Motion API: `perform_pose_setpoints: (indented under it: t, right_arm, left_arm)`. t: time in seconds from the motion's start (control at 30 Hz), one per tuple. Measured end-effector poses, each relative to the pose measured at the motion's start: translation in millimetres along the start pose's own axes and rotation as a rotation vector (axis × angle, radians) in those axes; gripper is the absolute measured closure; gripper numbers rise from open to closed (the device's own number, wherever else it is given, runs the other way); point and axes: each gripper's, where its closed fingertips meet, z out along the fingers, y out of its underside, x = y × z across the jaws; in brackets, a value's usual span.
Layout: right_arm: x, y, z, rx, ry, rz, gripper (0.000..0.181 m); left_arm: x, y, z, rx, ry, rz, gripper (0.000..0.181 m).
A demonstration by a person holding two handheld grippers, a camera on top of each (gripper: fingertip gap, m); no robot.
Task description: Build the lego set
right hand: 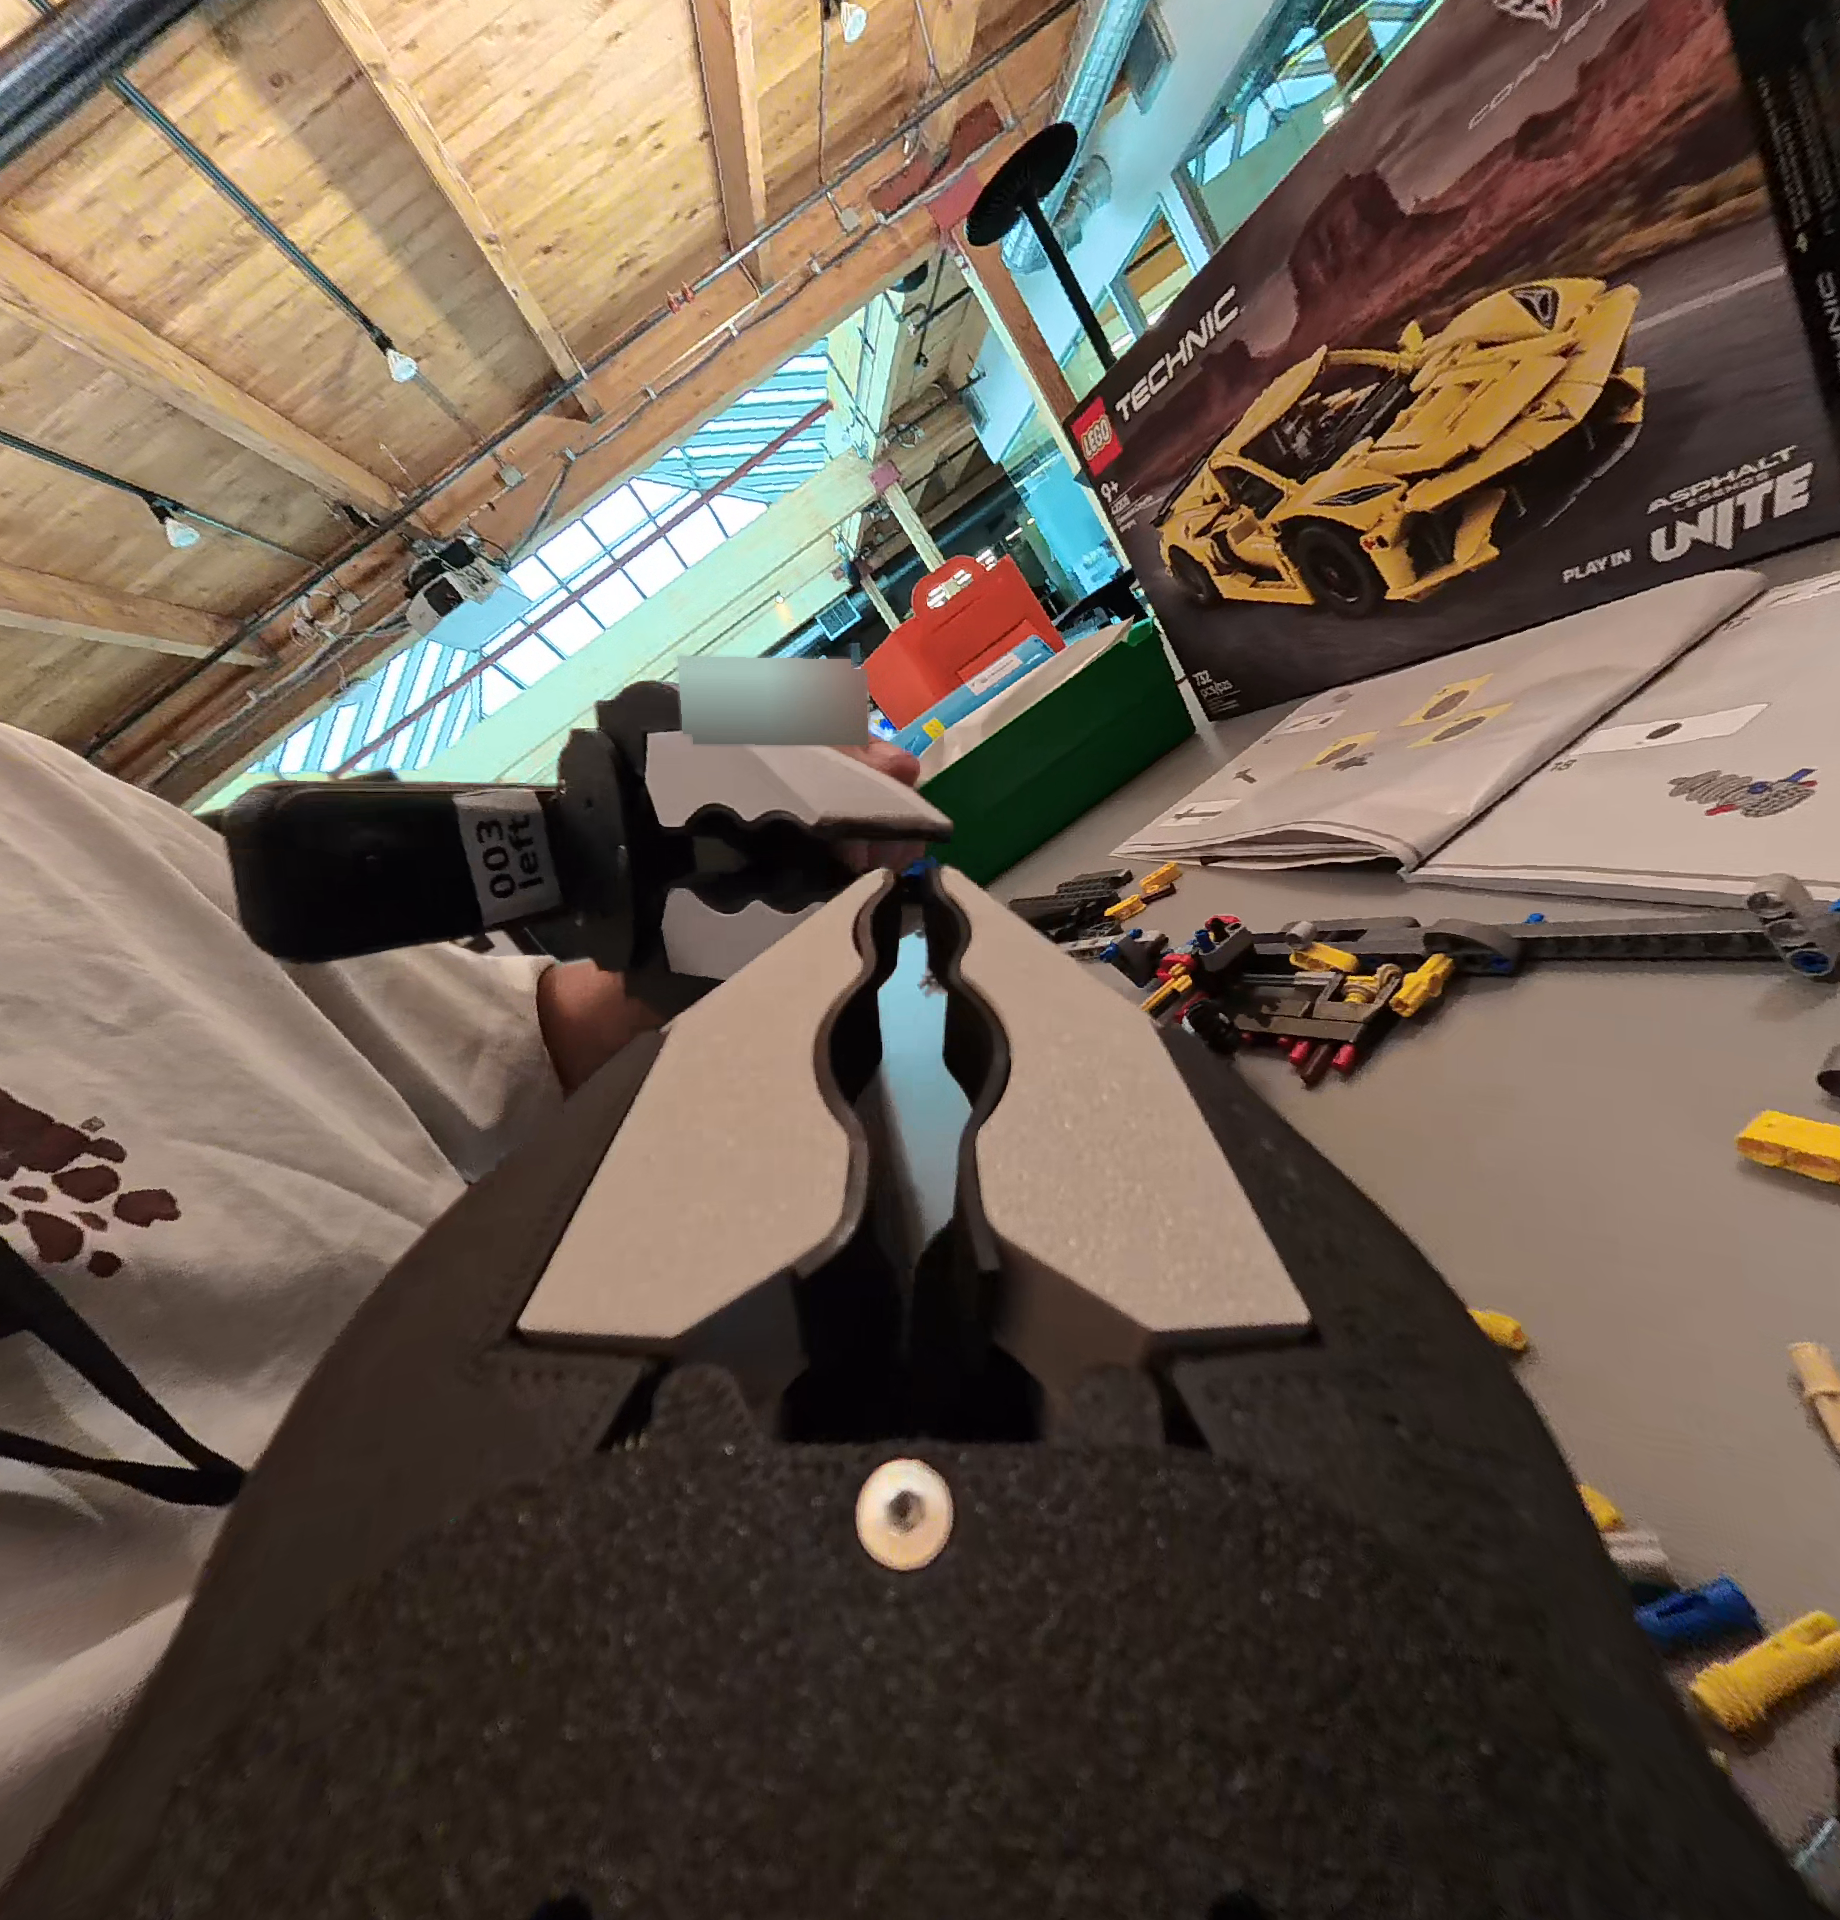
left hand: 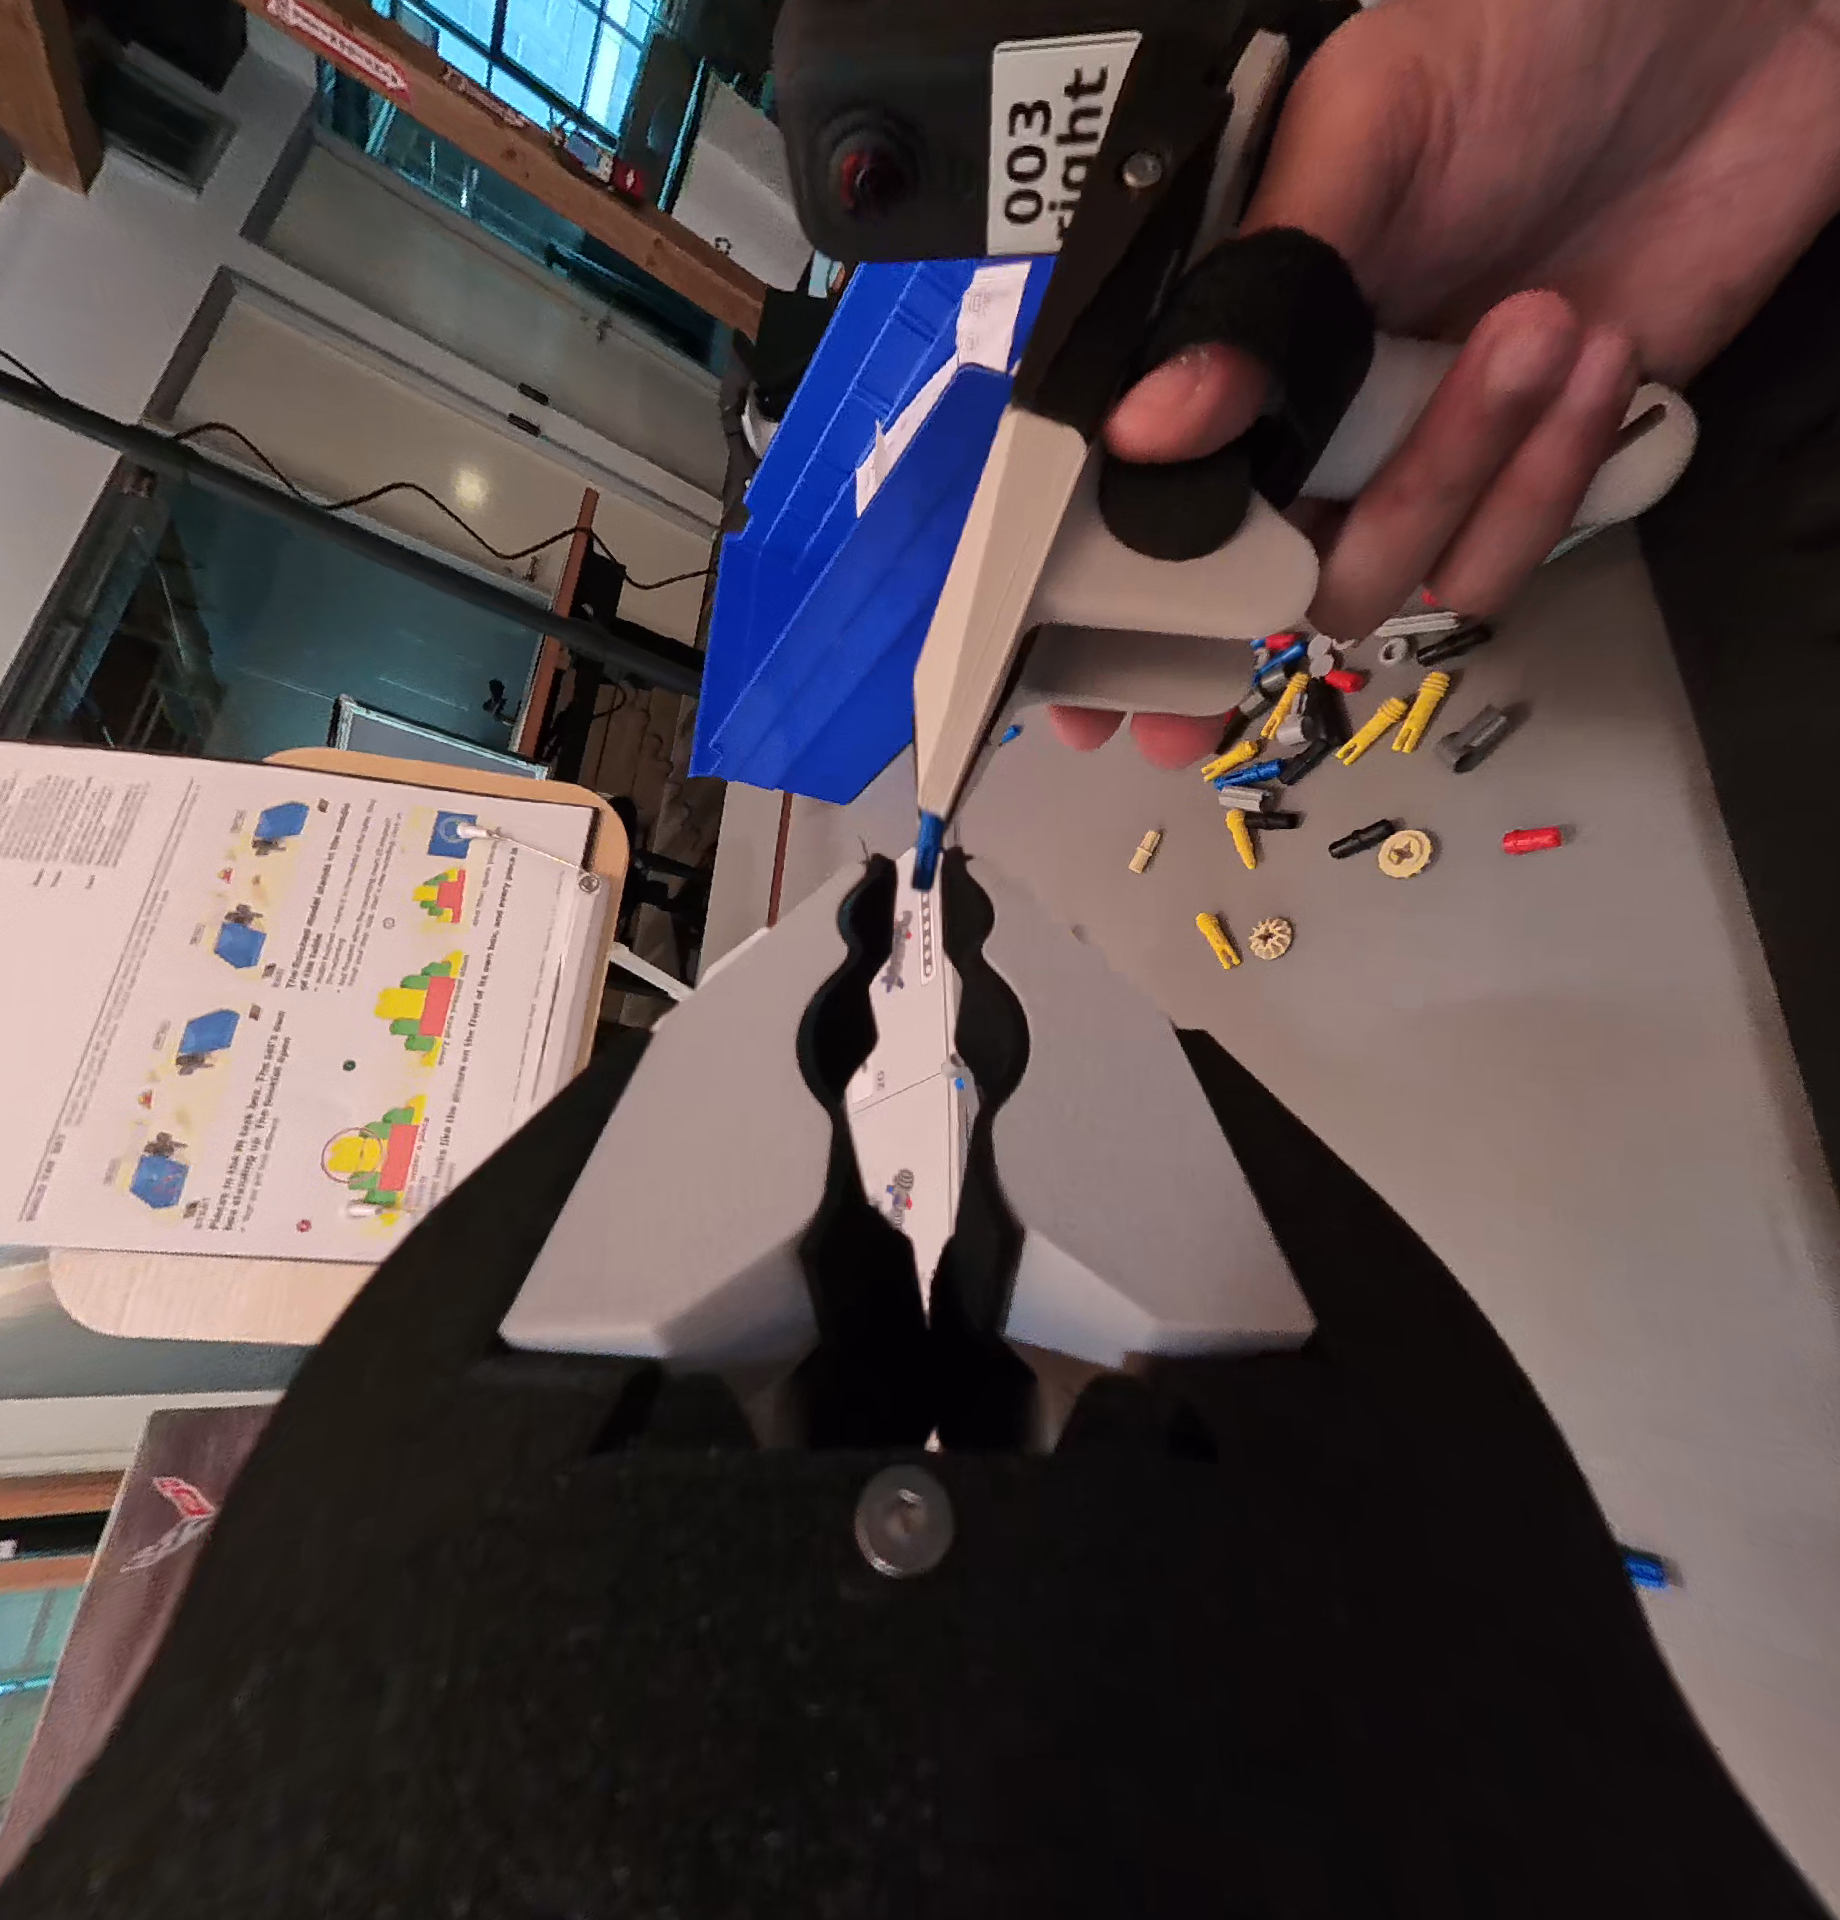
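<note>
2 grippers meet tip to tip above the grey table (left hand: 1415,1091). The left gripper (left hand: 918,868) has its jaws drawn almost together, a narrow slit between them, and the right gripper (left hand: 937,805) comes down from above with its 2 fingers pressed on 1 small blue pin (left hand: 928,840). That pin sits right at the left gripper's tips; whether those tips also pinch it is hard to say from the left wrist view, since the pin hides the contact.

In the right wrist view the right gripper (right hand: 911,883) shows the same blue pin (right hand: 916,864) as a speck at its tips, with the left gripper (right hand: 921,826) lying across just behind it, held by a hand (right hand: 885,769).

Loose parts lie in a heap near the table's right edge in the left wrist view: roughly 8 yellow pins (left hand: 1373,727), 3 red pins (left hand: 1531,840), 2 tan gears (left hand: 1404,854) and several black, grey and blue ones (the pile is too tangled for a firm count). 1 blue bin (left hand: 843,582) stands at the far edge.

In the right wrist view, 1 partly built assembly (right hand: 1415,966) of dark beams lies mid-table, 1 open instruction booklet (right hand: 1518,769) lies beyond it, and 1 set box (right hand: 1467,416) stands at the far edge. 1 printed sheet (left hand: 272,997) on a board stands off the table's left edge.
</note>
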Motion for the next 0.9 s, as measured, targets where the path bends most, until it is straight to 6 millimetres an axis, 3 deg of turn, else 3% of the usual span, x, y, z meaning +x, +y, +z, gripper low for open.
perform_pose_setpoints:
  t: [0.17,0.9]
  right_arm:
    - [-4.9,-1.6,-0.3,0.010,-0.045,0.038,0.179]
    - [14.1,20.1,8.5,-0.129,0.121,-0.081,0.176]
  left_arm:
    - [2.9,1.3,-1.2,0.010,0.003,-0.016,0.175]
    - [19.4,18.1,3.3,-0.091,0.045,0.142,0.179]
